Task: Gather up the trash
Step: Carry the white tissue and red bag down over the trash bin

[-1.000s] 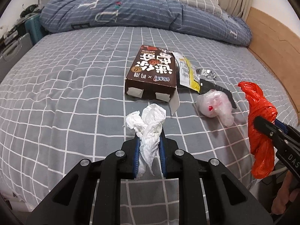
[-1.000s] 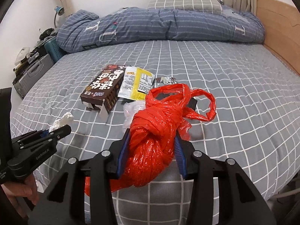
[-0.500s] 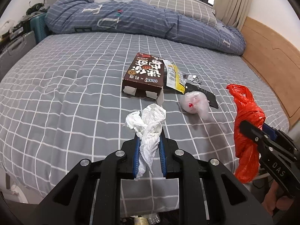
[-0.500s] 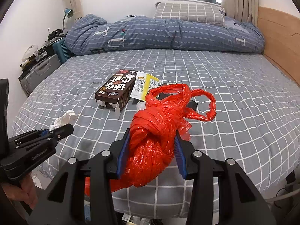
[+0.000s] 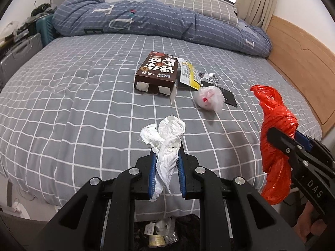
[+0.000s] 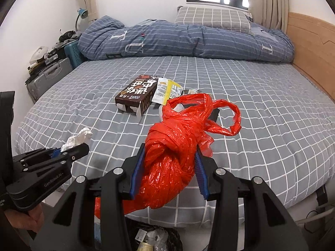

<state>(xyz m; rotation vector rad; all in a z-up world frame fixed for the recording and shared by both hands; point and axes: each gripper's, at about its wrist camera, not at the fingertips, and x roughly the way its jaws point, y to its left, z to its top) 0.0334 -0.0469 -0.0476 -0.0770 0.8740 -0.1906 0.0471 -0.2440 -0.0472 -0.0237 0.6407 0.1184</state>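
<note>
- Nearest, below both claws and off the near edge of the bed (image 5: 73, 96), a dark bin (image 6: 155, 238) shows scraps of packaging inside.
- The left claw (image 5: 166, 152) is clamped narrowly on a crumpled white tissue (image 5: 165, 138), which sticks up above its blue pads and hangs down between them, over the bed's near edge.
- The right claw (image 6: 168, 156) is closed around a knotted red plastic bag (image 6: 173, 152); the bag's loops rise beyond the fingertips and its tail droops below, also at the near edge of the bed.
- From the right wrist view the left claw (image 6: 73, 149) sits to the left of the red bag, with the tissue (image 6: 78, 139) poking out of it; from the left wrist view the right claw (image 5: 278, 138) and red bag (image 5: 276, 129) sit to the right of the tissue.
- Farther in, on the grey checked bed, a clear crumpled plastic bag (image 5: 208, 100) with a red spot lies apart from both claws.
- Just behind it lies a flat black wrapper (image 5: 227, 96), and beside that a small silver foil scrap (image 5: 211, 77).
- A yellow and white sachet (image 5: 188, 75) lies touching the right side of a brown carton (image 5: 158, 74) with its near end flaps open, mid-bed.
- At the far side of the bed a blue striped duvet (image 5: 146, 21) lies bunched, with a grey checked pillow (image 6: 211, 18) behind it.
</note>
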